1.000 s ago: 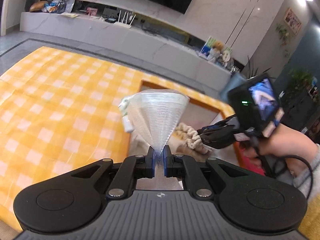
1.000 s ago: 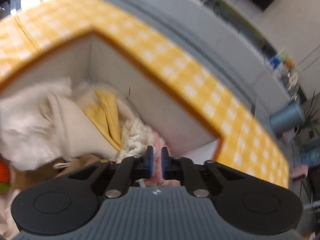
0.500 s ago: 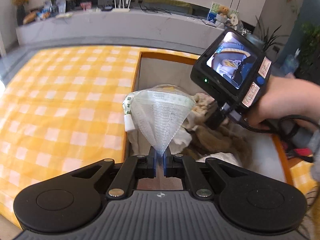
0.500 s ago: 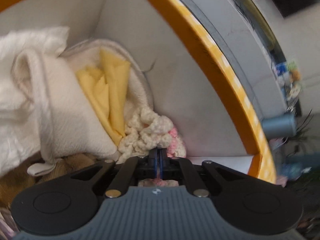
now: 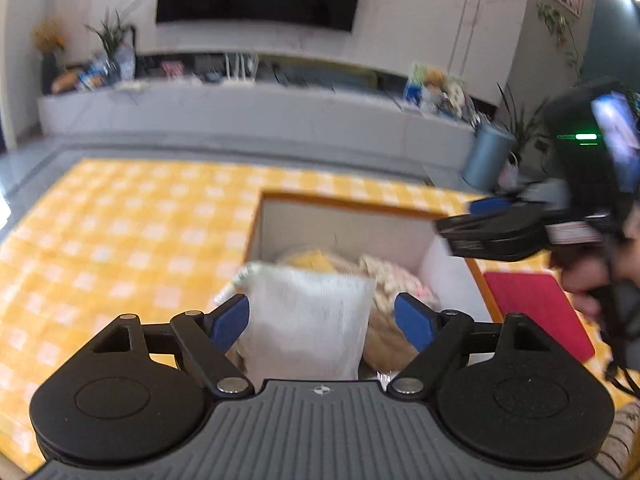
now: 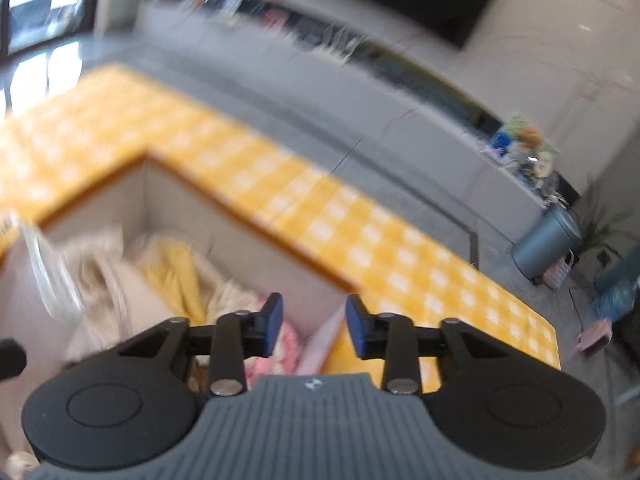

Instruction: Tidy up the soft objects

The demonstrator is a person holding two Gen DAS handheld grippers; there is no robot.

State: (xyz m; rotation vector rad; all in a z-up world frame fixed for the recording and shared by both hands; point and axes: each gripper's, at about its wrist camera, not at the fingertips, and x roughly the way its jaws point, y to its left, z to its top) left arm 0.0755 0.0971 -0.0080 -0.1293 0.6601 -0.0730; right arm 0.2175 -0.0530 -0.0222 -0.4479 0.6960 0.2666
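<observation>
A white mesh bag (image 5: 308,316) lies loose between the open fingers of my left gripper (image 5: 322,318), over the near edge of the orange-rimmed storage box (image 5: 352,202). The box holds soft things: a yellow cloth (image 6: 176,276), a cream knit piece (image 5: 384,272) and a pink knit piece (image 6: 280,344). My right gripper (image 6: 314,320) is open and empty above the box's right corner; it also shows in the left wrist view (image 5: 500,232), at the right above the box. Both views are blurred.
The box (image 6: 248,216) sits in a yellow checked cloth surface (image 5: 120,240). A red mat (image 5: 536,308) lies right of the box. A grey bin (image 5: 486,158) and a long grey TV bench (image 5: 260,112) stand beyond.
My left gripper opened and let go of the mesh bag, which slumped over the box. My right gripper let go of the pink knit piece, opened and rose out of the box.
</observation>
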